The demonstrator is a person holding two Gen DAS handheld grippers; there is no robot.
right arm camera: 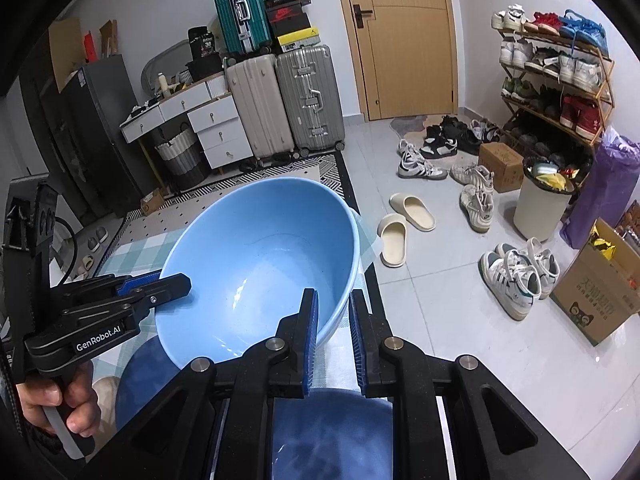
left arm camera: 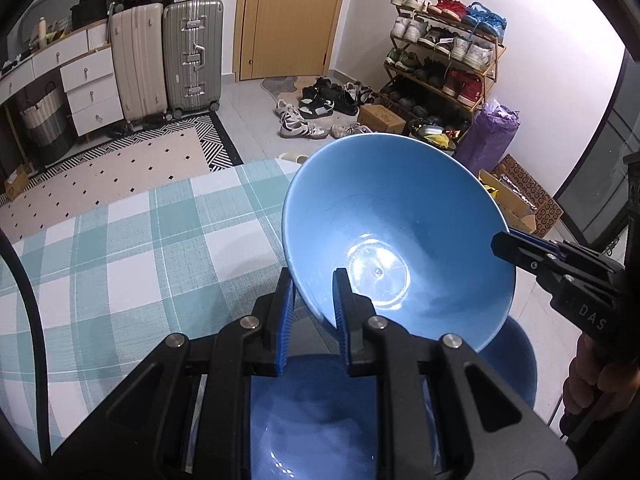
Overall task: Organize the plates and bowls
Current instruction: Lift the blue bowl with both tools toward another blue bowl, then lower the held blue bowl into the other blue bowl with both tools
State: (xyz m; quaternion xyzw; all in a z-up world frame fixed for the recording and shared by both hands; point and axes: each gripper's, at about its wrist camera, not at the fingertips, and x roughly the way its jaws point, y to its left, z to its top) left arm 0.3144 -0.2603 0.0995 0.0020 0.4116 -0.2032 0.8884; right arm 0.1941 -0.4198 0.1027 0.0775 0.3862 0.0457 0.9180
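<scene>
A light-blue bowl hangs tilted above the checked tablecloth. My left gripper is shut on its near rim. My right gripper is shut on the opposite rim, and it shows in the left wrist view at the bowl's right edge. In the right wrist view the left gripper shows at the bowl's left edge, with a hand on its handle. Directly under the lifted bowl lies a darker blue dish, partly hidden by the gripper bodies.
The table's far edge drops to a patterned rug and tiled floor. Suitcases stand by a wooden door. On the right are a shoe rack, loose shoes, slippers, a bin and cardboard boxes.
</scene>
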